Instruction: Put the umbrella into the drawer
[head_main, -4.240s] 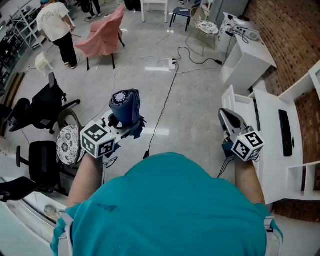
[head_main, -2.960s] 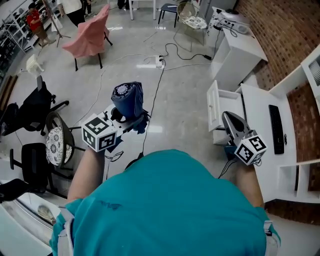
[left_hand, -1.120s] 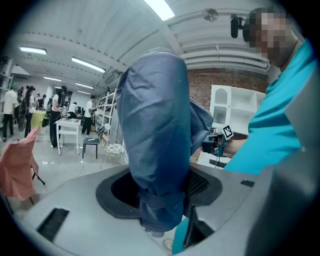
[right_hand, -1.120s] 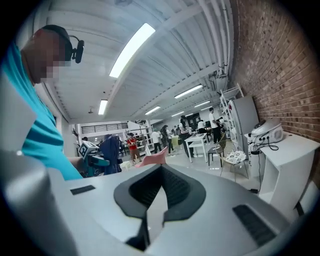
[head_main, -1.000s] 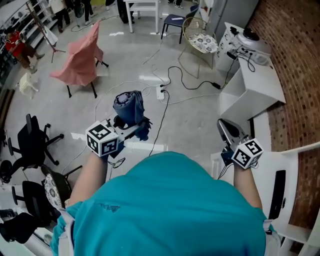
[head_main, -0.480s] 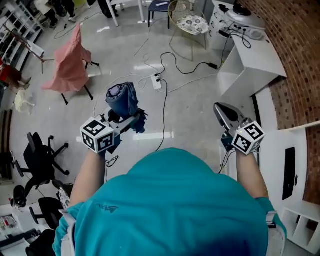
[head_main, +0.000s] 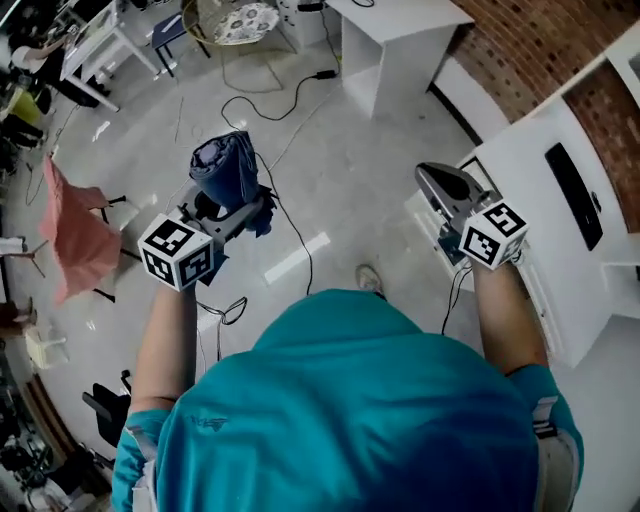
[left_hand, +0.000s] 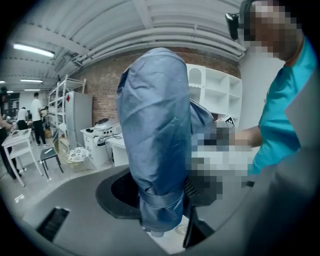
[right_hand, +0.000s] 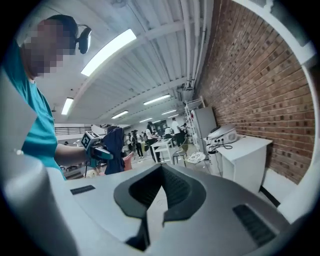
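The white worktop (head_main: 520, 160) runs along my right side. What I take to be the open drawer (head_main: 427, 230) shows just below the right gripper (head_main: 430, 178), partly hidden by it. The folded blue umbrella (head_main: 225, 168) stands upright, its long axis near vertical, well to the left of that drawer across the floor. The left gripper (head_main: 215, 208) clamps it near its lower, strapped end. The right gripper, jaws together and empty, is nearer the drawer, so I judge the umbrella must travel rightward and tip flat to go in.
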